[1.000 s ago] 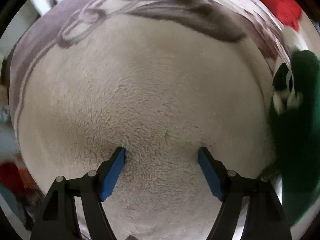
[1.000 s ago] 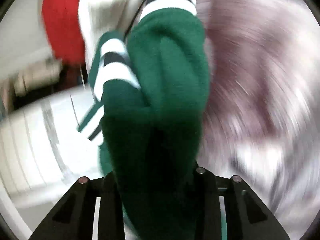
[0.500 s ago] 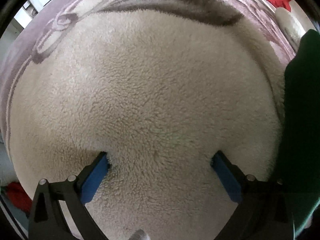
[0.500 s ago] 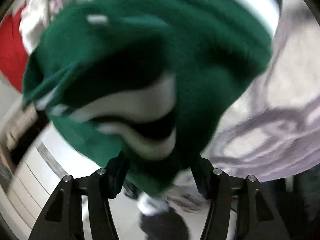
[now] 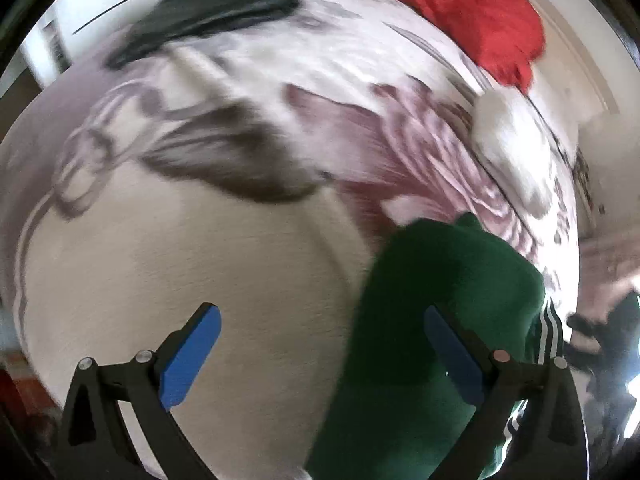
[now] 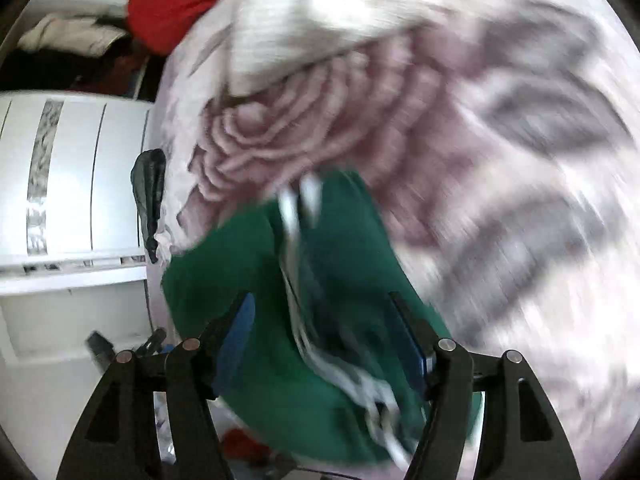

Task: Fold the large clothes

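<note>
A bed [image 5: 248,80] filled both views, spread with a mauve blanket [image 6: 500,160] printed with large roses and grey leaves. In the right wrist view a white cabinet [image 6: 72,184] stood beside the bed at nine o'clock, with a heap of loose things above it at ten.

On the blanket, in the left wrist view, a cream fleece garment [image 5: 192,288] lay spread flat, taking up the lower left from seven to nine o'clock. A red cloth [image 5: 460,12] lay at the far edge at one o'clock, a dark item [image 5: 216,8] at eleven, and a pale knitted piece [image 5: 504,140] at two.

The green garment [image 6: 248,280] with white stripes lay bunched at the bed's near edge, at four o'clock in the left view and at six in the right.

The left gripper [image 5: 320,356] hung above the fleece, jaws spread wide and grasping nothing. The right gripper [image 6: 320,344] had its jaws opening with the green garment between them; the blue pads stood clear of the cloth on both sides as far as the blur allowed, so it looked released.

Judging by this, the green garment was a loose bundle rather than a neat fold, the fleece was not yet folded, and the other pieces were untouched, so most of the work remained.
</note>
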{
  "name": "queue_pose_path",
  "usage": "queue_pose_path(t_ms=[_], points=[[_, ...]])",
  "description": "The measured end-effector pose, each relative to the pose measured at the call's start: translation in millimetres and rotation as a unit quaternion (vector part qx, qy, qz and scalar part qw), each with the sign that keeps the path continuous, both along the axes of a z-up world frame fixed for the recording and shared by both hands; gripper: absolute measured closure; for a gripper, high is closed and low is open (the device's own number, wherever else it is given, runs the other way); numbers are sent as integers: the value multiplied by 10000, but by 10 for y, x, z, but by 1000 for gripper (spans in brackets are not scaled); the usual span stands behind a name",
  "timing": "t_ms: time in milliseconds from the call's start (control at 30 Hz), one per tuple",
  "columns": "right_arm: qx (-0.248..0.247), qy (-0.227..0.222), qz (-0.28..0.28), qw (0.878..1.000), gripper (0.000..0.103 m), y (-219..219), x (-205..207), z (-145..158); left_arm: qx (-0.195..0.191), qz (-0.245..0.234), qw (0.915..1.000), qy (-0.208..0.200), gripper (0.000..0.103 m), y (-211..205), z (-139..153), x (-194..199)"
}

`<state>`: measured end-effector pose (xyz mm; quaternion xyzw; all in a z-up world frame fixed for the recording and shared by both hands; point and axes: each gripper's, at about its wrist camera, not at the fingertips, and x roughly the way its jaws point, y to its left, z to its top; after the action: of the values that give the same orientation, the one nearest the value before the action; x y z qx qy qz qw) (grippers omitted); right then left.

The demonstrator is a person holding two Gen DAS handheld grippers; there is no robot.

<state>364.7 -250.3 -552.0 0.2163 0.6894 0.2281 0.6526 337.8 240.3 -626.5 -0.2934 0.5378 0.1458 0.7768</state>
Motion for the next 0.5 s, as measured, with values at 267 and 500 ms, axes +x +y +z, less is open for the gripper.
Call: queue_pose_path(t_ms=[267,500], points=[[-428,-189,-470,9978,101,-61,189,193,132,-474,9988,-73,0,-321,76,197],[-934,467,-596,9927,100,-358,416,-351,170,-390,9990,157,0,-349,-41,131]])
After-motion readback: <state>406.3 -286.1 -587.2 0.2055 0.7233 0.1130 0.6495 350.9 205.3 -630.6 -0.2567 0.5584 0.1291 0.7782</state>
